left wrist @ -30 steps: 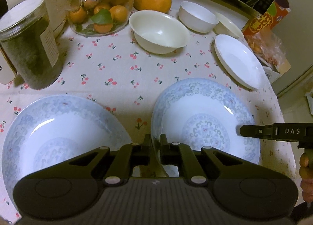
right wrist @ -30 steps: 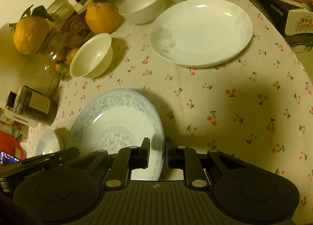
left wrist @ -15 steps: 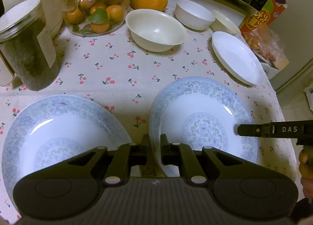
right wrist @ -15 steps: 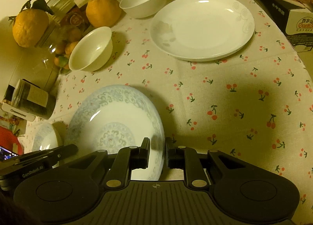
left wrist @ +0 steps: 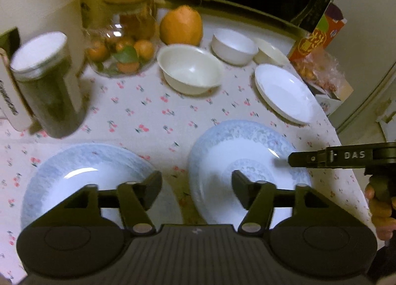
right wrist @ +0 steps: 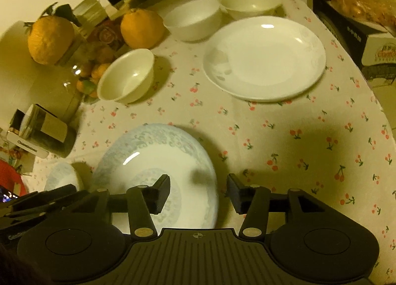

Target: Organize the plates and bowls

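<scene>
Left gripper [left wrist: 196,187] and right gripper [right wrist: 198,192] both released, spread over round blue-patterned porcelain plate [right wrist: 158,161] near bench front edge.

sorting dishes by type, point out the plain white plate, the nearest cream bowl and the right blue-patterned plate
plain white plate [right wrist: 264,59], right wrist view, centre of its well
cream bowl [left wrist: 190,69], left wrist view, inner floor
right blue-patterned plate [left wrist: 222,141], left wrist view, upper patterned rim

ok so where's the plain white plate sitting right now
In the right wrist view the plain white plate lies upper right on the cherry tablecloth, just in front of two white bowls and beyond the blue-patterned plate.
</scene>
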`<state>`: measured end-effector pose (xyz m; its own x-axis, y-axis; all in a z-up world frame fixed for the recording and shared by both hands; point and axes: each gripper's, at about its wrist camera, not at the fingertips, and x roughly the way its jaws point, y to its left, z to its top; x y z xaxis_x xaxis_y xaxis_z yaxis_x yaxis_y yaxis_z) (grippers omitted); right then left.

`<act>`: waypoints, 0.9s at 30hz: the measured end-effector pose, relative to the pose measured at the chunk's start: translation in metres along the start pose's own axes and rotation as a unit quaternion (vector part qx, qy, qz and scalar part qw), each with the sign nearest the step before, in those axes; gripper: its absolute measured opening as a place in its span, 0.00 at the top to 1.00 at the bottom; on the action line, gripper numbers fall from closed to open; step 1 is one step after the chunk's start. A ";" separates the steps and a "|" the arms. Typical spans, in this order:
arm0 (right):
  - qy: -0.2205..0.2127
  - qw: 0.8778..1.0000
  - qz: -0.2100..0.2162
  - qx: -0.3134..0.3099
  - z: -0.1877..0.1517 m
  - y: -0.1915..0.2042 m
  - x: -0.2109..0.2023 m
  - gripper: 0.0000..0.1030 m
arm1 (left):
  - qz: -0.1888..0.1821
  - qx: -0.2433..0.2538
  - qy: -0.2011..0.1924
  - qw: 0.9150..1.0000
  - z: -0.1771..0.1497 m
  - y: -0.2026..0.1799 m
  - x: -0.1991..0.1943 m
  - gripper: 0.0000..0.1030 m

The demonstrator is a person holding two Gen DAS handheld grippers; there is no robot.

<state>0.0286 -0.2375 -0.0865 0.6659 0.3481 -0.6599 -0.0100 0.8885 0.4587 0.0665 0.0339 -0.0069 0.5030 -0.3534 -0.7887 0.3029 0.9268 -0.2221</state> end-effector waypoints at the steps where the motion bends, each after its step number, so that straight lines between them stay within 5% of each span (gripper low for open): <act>1: -0.007 1.000 0.005 -0.007 0.000 0.004 -0.003 0.47 | 0.006 0.001 -0.006 1.000 -0.001 0.003 -0.003 0.36; 5: -0.033 0.998 0.018 -0.047 -0.004 0.025 -0.012 0.33 | 0.027 0.002 -0.021 0.999 -0.004 0.013 -0.011 0.27; 14: -0.030 0.989 0.085 -0.119 -0.027 0.072 -0.011 0.25 | 0.076 0.029 -0.056 0.995 -0.020 0.041 -0.030 0.04; 27: 0.002 0.965 0.191 -0.181 -0.067 0.128 -0.001 0.24 | 0.109 -0.025 -0.036 0.993 -0.038 0.107 -0.035 0.06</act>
<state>-0.0236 -0.1036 -0.0671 0.5588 0.6709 -0.4874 -0.5140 0.7415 0.4313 0.0509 0.1505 -0.0247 0.6089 -0.1492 -0.7790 0.1402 0.9869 -0.0794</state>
